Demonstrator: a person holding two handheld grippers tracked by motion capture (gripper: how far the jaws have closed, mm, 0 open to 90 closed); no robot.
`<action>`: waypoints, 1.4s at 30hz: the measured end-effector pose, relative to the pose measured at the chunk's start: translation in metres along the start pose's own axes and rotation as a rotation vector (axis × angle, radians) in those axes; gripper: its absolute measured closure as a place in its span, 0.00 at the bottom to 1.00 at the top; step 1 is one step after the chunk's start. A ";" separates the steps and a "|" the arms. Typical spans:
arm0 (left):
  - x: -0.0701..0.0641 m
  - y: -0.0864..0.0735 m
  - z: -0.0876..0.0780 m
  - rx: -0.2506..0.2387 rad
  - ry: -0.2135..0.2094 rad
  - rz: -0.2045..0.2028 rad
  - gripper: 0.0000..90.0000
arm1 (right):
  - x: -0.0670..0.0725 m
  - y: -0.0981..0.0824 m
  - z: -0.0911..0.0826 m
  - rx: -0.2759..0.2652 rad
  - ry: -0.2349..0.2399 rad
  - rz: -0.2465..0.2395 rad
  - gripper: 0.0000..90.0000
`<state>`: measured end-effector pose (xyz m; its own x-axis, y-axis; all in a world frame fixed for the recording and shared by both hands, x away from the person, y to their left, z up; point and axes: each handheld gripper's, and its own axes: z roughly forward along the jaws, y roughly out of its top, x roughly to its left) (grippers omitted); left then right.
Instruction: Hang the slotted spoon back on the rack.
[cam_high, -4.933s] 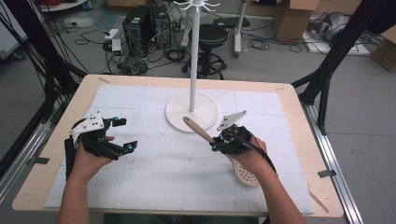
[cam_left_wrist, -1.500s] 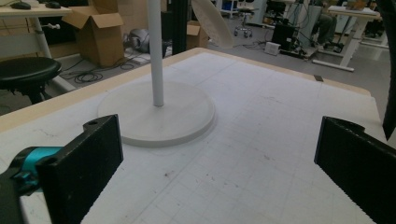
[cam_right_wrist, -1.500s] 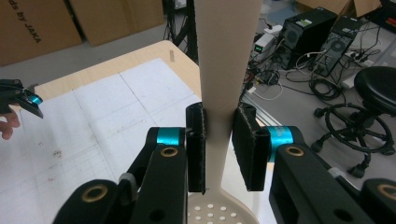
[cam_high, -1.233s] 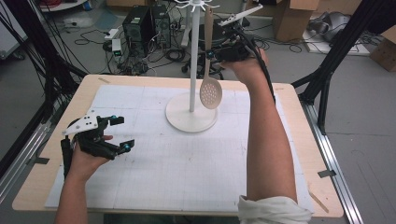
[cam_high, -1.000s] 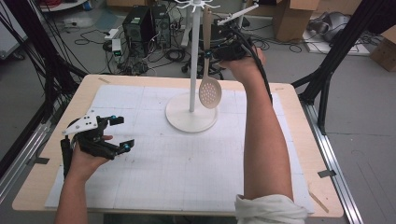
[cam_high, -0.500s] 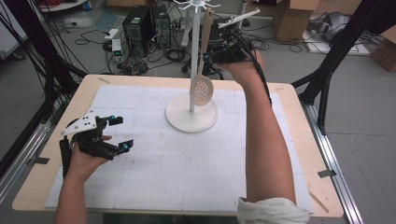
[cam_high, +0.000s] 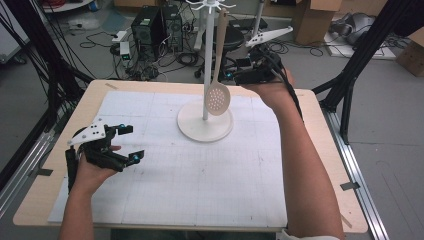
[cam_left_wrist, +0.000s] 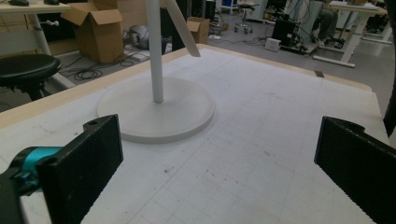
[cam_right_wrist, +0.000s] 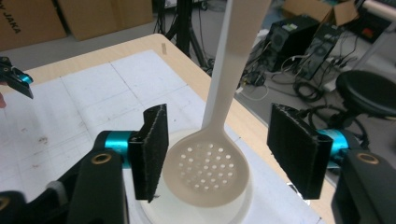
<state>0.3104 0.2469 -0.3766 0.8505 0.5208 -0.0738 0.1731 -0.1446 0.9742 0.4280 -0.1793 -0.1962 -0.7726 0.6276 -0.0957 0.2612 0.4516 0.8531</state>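
Now the skimmer (cam_high: 218, 97) hangs by its handle top from a hook of the stand (cam_high: 204, 120), bowl down, swinging free just above the stand's round base near the far middle of the surface (cam_high: 165, 200). Right tongs (cam_high: 231, 76) are raised beside it at bowl height; in the right gripper view the jaws stand wide apart either side of the perforated bowl, touching nothing. Left tongs (cam_high: 129, 144) rest low at the near left of the surface, jaws also well open and empty, aimed toward the stand base. Judgement on handling: the skimmer looks like light, stiff moulded plastic or wood, smooth-faced, so likely to slip if pinched on the curved bowl. The flat handle, mid-length, offers parallel faces for the pads and is the better hold. Hung from one point, it will pendulum at a nudge; the stand seems steady on its broad base.
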 end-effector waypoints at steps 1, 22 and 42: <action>0.000 0.000 0.000 0.001 0.000 0.001 0.02 | 0.001 -0.002 -0.002 -0.012 0.002 -0.002 0.41; -0.001 -0.001 0.003 0.007 -0.005 0.001 0.02 | 0.014 -0.041 -0.030 -0.138 0.081 0.028 0.32; -0.002 -0.002 0.006 0.017 -0.024 0.007 0.02 | 0.021 -0.112 -0.054 -0.225 0.097 0.093 0.18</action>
<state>0.3113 0.2409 -0.3798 0.8634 0.4993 -0.0721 0.1750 -0.1624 0.9711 0.3510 -0.2508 -0.2656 -0.8059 0.5913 0.0291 0.2071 0.2354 0.9496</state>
